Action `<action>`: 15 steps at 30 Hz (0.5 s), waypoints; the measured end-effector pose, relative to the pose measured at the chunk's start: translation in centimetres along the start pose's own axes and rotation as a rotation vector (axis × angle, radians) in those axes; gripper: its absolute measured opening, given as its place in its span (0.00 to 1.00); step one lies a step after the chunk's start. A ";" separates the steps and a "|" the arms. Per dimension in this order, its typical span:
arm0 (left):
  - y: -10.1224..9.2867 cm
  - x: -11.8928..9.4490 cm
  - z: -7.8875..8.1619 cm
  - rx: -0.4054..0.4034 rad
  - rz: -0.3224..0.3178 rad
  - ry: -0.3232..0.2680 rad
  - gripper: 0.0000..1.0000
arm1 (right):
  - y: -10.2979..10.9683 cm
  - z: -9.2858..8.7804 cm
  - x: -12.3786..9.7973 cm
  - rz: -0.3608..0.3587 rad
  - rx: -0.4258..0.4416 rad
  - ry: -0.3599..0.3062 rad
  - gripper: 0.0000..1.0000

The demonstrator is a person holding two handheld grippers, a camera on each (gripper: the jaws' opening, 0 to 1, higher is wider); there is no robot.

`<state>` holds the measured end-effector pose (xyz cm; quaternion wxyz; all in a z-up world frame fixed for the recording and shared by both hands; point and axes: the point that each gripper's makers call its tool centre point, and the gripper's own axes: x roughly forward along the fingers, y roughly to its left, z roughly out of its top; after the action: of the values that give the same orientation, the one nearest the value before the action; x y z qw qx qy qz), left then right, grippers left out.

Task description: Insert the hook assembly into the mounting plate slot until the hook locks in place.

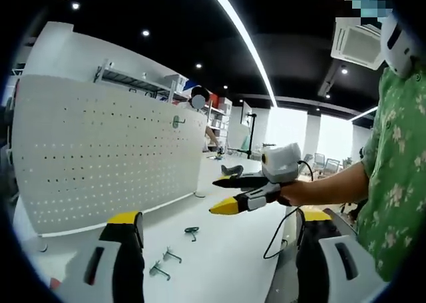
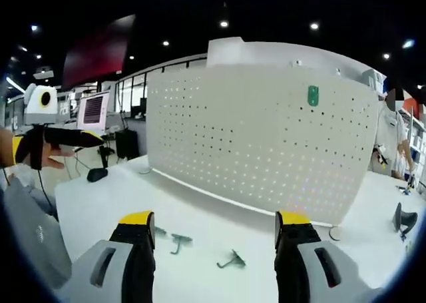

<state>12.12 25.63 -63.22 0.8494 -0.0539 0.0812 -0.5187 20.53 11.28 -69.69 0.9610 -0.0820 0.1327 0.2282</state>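
Observation:
The white pegboard mounting plate (image 1: 100, 156) stands upright on the white table (image 1: 226, 263). One hook (image 1: 177, 122) hangs high on it, and it looks green in the right gripper view (image 2: 313, 95). Three loose hook assemblies lie on the table: one (image 1: 192, 232) furthest out, two more (image 1: 172, 254) (image 1: 158, 270) nearer my left jaw. In the right gripper view they lie between my jaws (image 2: 178, 240) (image 2: 231, 260). My left gripper (image 1: 219, 218) is open and empty. My right gripper (image 2: 214, 219) is also open and empty, and it hovers above the table right of the board (image 1: 214, 196).
A person in a green flowered shirt (image 1: 399, 183) stands at the right. A black mouse (image 2: 97, 174) and a monitor (image 2: 93, 110) sit at the table's far left end, and a black object (image 2: 403, 220) at the right edge. A cable (image 1: 279, 233) hangs from the right gripper.

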 end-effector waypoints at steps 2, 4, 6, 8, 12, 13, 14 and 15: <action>-0.2 0.0 -0.2 0.004 -0.004 0.008 0.97 | -0.2 -0.7 0.2 0.001 0.002 0.015 0.74; -0.3 0.0 -0.4 0.007 -0.004 0.019 0.97 | -0.5 -1.5 0.3 0.003 -0.006 0.039 0.74; -0.3 0.0 -0.5 0.005 -0.003 0.027 0.97 | -0.8 -2.3 0.6 0.002 -0.007 0.064 0.74; -0.2 0.1 -0.7 0.002 -0.002 0.041 0.98 | -1.1 -3.1 0.8 0.009 -0.013 0.088 0.74; -0.1 0.2 -1.4 0.005 0.006 0.084 0.98 | -1.6 -4.8 1.2 0.019 -0.019 0.142 0.73; -0.2 0.2 -1.7 0.005 0.004 0.097 0.98 | -1.8 -5.1 1.3 0.019 -0.019 0.153 0.73; -0.3 0.3 -1.7 0.010 0.004 0.103 0.98 | -1.9 -5.4 1.4 0.019 -0.017 0.160 0.73; -0.3 0.3 -1.9 0.015 0.005 0.110 0.98 | -2.0 -5.6 1.5 0.020 -0.017 0.166 0.73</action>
<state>11.62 25.17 -65.02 0.8454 -0.0189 0.1239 -0.5192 21.50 8.94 -75.27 0.9437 -0.1075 0.2108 0.2312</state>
